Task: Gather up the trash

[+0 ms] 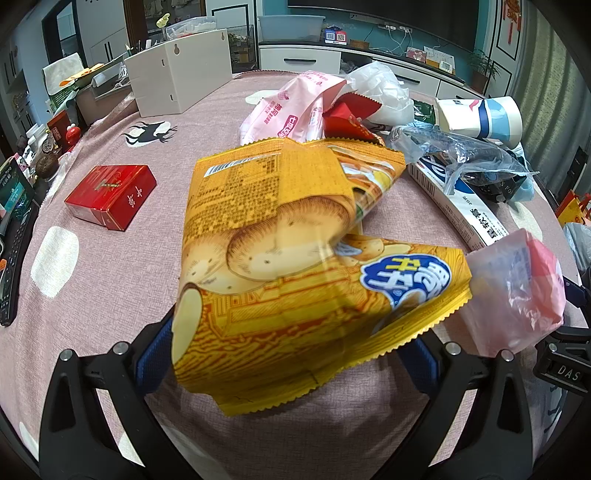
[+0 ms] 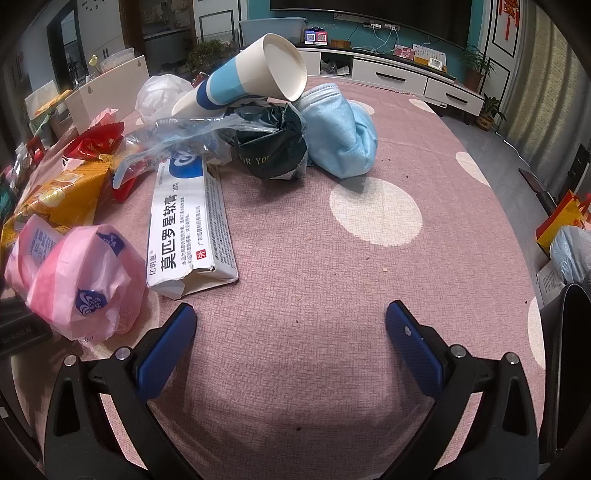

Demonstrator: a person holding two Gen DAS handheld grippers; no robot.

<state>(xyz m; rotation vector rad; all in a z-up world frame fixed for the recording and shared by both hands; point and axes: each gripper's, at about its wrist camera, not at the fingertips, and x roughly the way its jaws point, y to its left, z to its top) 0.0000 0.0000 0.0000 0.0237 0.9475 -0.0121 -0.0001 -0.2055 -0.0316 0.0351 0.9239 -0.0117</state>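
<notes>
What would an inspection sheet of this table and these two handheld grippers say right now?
Surface: pink dotted tablecloth, crumbs scattered.
Job's things: yellow potato chip bag; white ointment carton; blue face mask; blue-white paper cup; pink plastic wrapper.
Clutter: red cigarette box; white storage box.
Grippers: left gripper around the chip bag, grip hidden; right gripper open, empty.
Cables: white cords at far wall.
Surroundings: white TV cabinet.

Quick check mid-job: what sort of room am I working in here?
Most likely a home living room. A dark TV screen hangs on the teal wall above a white media cabinet, and the trash lies on a table under a pink dotted cloth.
</notes>
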